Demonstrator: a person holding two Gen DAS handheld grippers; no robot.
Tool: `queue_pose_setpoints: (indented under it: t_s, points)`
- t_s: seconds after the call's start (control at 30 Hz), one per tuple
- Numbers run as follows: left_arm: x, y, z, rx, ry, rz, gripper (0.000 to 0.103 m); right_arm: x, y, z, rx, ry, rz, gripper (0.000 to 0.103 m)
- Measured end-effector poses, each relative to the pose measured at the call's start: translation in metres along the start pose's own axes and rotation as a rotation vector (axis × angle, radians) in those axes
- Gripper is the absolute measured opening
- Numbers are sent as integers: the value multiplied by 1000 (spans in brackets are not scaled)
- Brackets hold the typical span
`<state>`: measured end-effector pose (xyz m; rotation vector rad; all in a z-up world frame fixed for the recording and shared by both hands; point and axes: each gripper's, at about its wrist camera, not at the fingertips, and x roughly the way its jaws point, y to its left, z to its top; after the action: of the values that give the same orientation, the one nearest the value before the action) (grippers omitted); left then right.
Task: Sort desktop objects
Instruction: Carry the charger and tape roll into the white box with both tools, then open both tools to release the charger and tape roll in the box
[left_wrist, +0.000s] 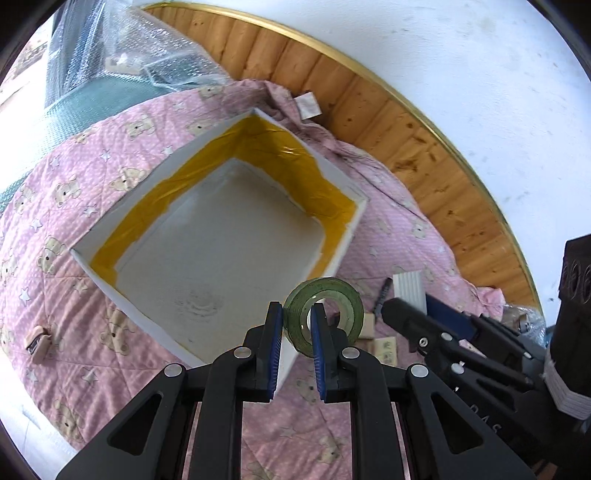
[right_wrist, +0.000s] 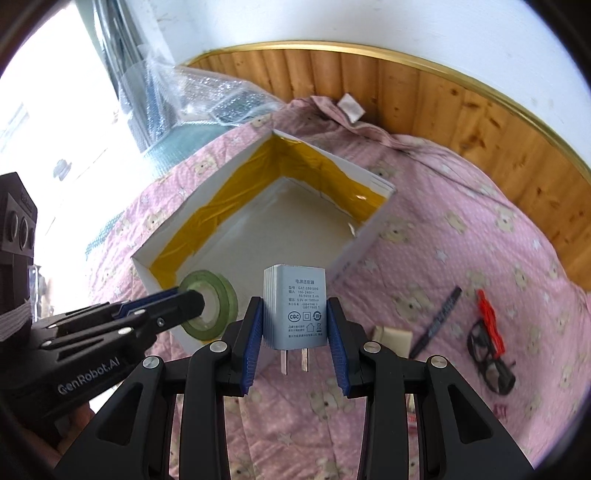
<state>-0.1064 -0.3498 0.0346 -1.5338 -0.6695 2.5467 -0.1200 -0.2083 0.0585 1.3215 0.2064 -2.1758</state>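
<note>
Right tongs (right_wrist: 295, 325) grip charger (right_wrist: 294, 308) marked CCC, 100-240V.

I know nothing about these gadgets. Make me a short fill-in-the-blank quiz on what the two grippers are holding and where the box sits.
1. The left gripper is shut on a roll of green ____.
2. The right gripper clamps a grey power adapter whose two metal ____ point down.
3. The white box, lined inside with ____ tape, holds nothing yet.
4. The box sits on a pink quilt printed with stars and ____.

Missing words: tape; prongs; yellow; bears
</note>
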Motion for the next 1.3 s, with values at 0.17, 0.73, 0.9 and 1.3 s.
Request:
queue_pose_setpoints:
  t_s: [0.17,0.73,0.9,1.3]
  points:
    - [10,11,22,-29,-6,11,16,17,5,21,-21,14,8,36]
    - [72,52,81,-76,34,65,16,95,15,75,-55,76,48,36]
    - [102,72,94,-95,52,83,22,120,17,85,-92,64,34,37]
    - [98,108,82,-140,99,96,29,110,2,65,-20,78,85,39]
